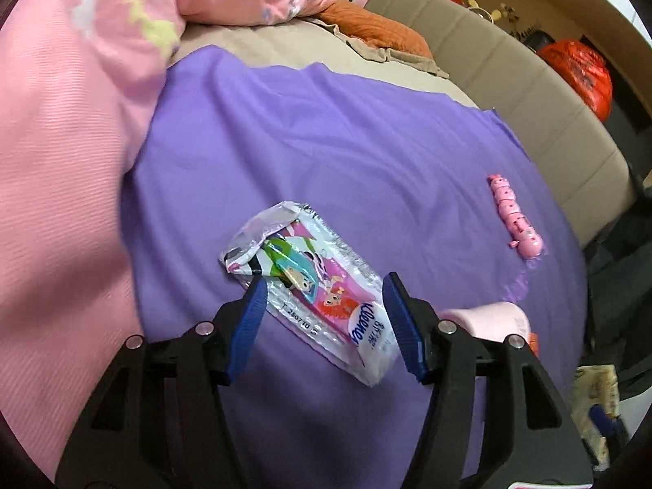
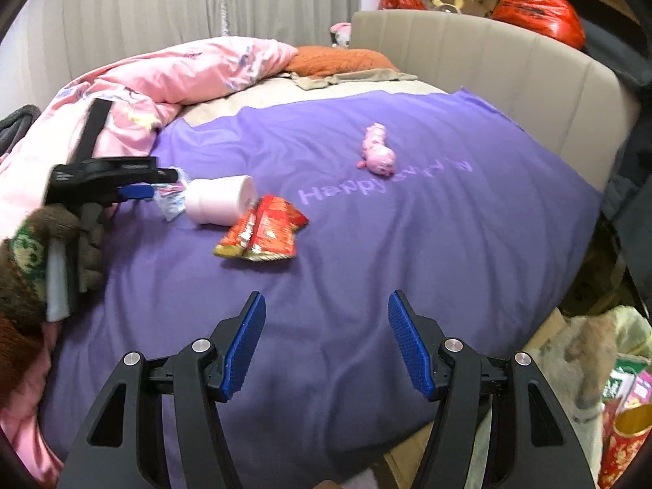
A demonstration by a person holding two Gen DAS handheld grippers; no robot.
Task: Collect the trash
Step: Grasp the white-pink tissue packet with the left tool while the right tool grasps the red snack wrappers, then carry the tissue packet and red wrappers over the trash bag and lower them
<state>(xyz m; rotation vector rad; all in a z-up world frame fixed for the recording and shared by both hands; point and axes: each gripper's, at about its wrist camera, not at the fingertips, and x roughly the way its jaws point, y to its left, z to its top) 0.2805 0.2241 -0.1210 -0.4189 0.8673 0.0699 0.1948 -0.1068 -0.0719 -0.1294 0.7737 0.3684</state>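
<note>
An empty Kleenex tissue wrapper (image 1: 309, 285) with cartoon print lies on the purple blanket (image 1: 346, 155). My left gripper (image 1: 324, 285) is open, its blue pads on either side of the wrapper's near part, just above it. In the right wrist view the left gripper (image 2: 159, 183) hovers at the wrapper (image 2: 171, 201), beside a pink toilet paper roll (image 2: 220, 199). A red snack wrapper (image 2: 263, 230) lies in front of the roll. My right gripper (image 2: 326, 305) is open and empty above the near blanket (image 2: 407, 224).
A pink caterpillar toy (image 2: 377, 150) lies mid-blanket; it also shows in the left wrist view (image 1: 515, 216). A pink duvet (image 1: 61, 142) is heaped on the left. A beige headboard (image 2: 489, 65) runs behind. Bags and boxes (image 2: 623, 399) stand beside the bed on the right.
</note>
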